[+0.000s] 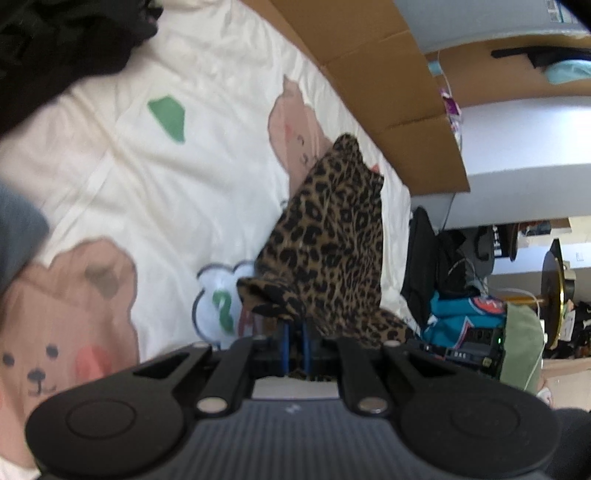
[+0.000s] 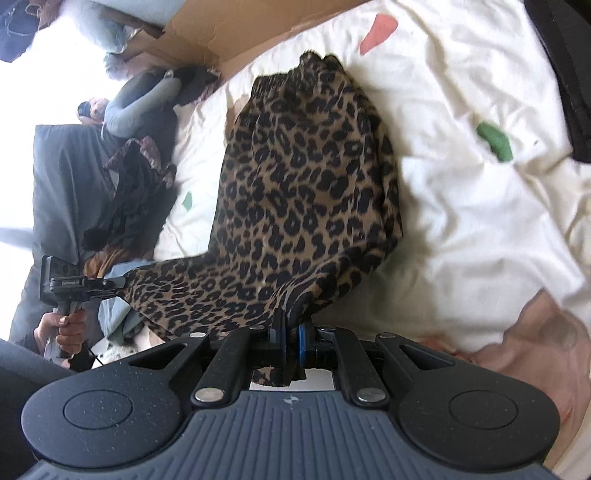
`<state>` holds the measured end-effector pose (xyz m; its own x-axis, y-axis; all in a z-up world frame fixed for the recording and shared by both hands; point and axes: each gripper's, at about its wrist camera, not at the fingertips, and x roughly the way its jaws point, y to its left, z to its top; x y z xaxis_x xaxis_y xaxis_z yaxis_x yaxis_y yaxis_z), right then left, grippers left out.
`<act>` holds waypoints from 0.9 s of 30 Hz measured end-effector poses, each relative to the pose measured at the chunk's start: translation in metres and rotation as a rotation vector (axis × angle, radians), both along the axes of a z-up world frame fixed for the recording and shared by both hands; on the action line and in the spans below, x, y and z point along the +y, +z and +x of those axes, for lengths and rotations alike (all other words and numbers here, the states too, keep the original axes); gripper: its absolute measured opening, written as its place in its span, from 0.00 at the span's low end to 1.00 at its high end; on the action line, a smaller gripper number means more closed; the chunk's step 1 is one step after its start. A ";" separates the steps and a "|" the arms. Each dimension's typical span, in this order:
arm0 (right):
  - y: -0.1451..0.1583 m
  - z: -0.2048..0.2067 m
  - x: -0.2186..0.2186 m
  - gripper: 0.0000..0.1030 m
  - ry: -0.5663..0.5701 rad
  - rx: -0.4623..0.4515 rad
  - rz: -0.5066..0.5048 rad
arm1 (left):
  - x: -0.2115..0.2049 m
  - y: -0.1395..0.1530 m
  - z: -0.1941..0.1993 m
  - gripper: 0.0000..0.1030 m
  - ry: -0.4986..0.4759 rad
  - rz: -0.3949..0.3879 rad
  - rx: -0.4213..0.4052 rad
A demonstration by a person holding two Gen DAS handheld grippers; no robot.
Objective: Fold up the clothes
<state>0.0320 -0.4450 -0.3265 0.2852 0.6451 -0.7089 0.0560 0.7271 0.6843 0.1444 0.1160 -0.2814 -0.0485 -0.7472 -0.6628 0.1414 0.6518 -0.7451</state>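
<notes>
Both tongs hold the same leopard-print garment [image 2: 306, 177], lifted w/ its far end trailing on the bed cover [image 2: 480, 221].

Left wrist view: left tongs [image 1: 295, 339] at bottom centre, blue pads nearly together w/ a bunched edge of the leopard-print garment [image 1: 328, 240] pinched between them. Cloth runs up from there thru centre frame, tapering to a point in the upper middle, over a pink bear print on the bed cover [image 1: 166, 192]. Cover is cream w/ bear, cloud and green shapes. Black clothing [image 1: 66, 40] heaped upper left. Cardboard box [image 1: 388, 85] along the bed's edge, upper right. Right side: clutter, incl. a teal item [image 1: 458, 321], too blurred to name.

Right wrist view: right tongs [image 2: 291, 343] at bottom centre, clamped on a fold of the garment; a scrap of the cloth pokes out below the pads. Garment spreads up thru centre frame, elastic-looking gathered edge at the top middle. One corner stretches to the left, where the left tongs [image 2: 122, 284] grip it, lower left of frame, held by a hand [image 2: 68, 328]. Pile of other clothes [image 2: 136, 192] on the left, beside the bed cover. Cardboard box [image 2: 229, 29] at top. Dark cloth [image 2: 569, 74] at upper right edge.
</notes>
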 end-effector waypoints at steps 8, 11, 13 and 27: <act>0.001 0.008 -0.008 0.04 -0.094 -0.044 0.011 | -0.011 0.008 0.020 0.07 0.054 -0.049 -0.045; 0.001 0.011 -0.012 0.04 -0.143 -0.060 0.011 | -0.018 0.011 0.028 0.07 0.064 -0.065 -0.069; 0.001 0.014 -0.013 0.04 -0.159 -0.069 0.003 | -0.023 0.012 0.034 0.07 0.072 -0.055 -0.087; -0.022 0.042 -0.025 0.05 -0.311 -0.080 0.006 | -0.056 -0.007 0.070 0.07 0.136 -0.009 -0.151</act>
